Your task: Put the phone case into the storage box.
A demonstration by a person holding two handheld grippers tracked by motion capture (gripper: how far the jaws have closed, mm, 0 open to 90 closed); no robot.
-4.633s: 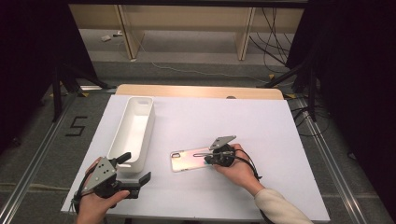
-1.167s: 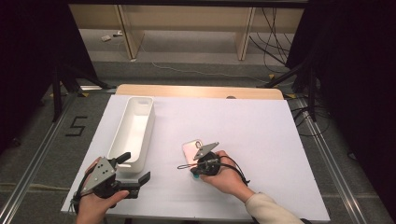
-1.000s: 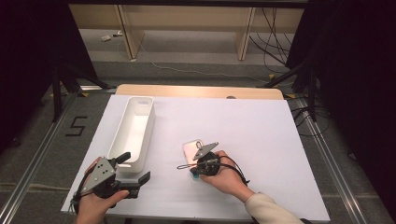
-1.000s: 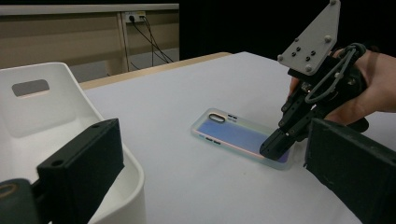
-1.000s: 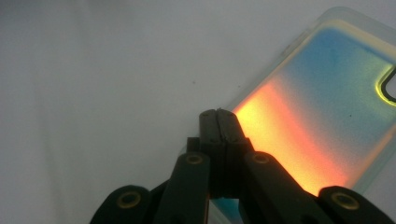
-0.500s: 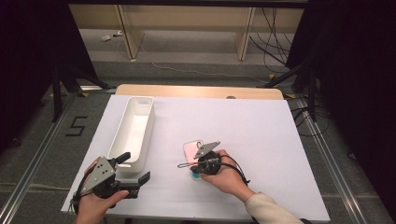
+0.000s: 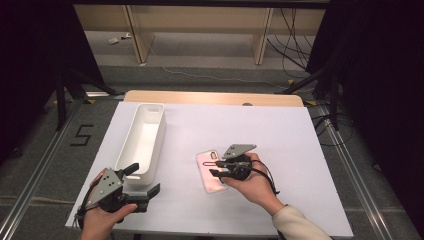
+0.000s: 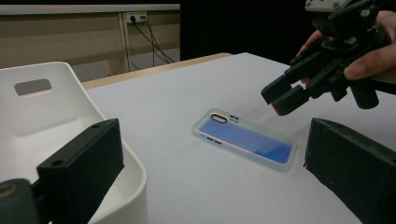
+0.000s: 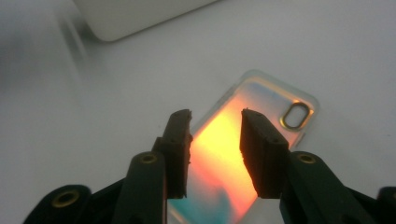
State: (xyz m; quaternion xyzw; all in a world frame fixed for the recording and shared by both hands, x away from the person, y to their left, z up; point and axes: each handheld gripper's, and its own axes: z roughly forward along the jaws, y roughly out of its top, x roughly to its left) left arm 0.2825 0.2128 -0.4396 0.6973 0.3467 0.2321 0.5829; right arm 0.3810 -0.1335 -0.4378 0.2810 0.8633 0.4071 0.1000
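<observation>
high view, right tongs (image 7: 214, 167): held in the person's right hand (image 7: 255, 182), forearm coming in from the bottom right, sleeve cuff visible. Tongs point left, hovering over the phone case (image 7: 210, 172); jaws have just been opening and stand apart, nothing pinched.
high view, phone case: lies flat on the white desk (image 7: 280, 140), mid-desk, camera cutout at its far end, well apart from the white bin (image 7: 142, 140).
high view, left tongs (image 7: 142, 180): in the left hand (image 7: 102, 215) at the desk's near left corner, pointing right; jaws spread, straddling the bin's near end wall.
left gripper view, left tongs (image 8: 212, 182): jaws wide apart, one over the bin's (image 8: 42, 116) rim, the other low at right. No grip on anything.
left gripper view, phone case (image 8: 247, 140): flat on the desk, blue sheen, lying free.
left gripper view, right tongs (image 8: 282, 95): raised above the case's far end, tilted down, jaws a little parted, fingers wrapped round the body.
right gripper view, right tongs (image 9: 215, 137): jaws parted, empty; pads off the case.
right gripper view, phone case (image 9: 261, 121): below the jaws, orange-pink glare, cutout at upper right; bin's edge (image 9: 135, 16) at top.
</observation>
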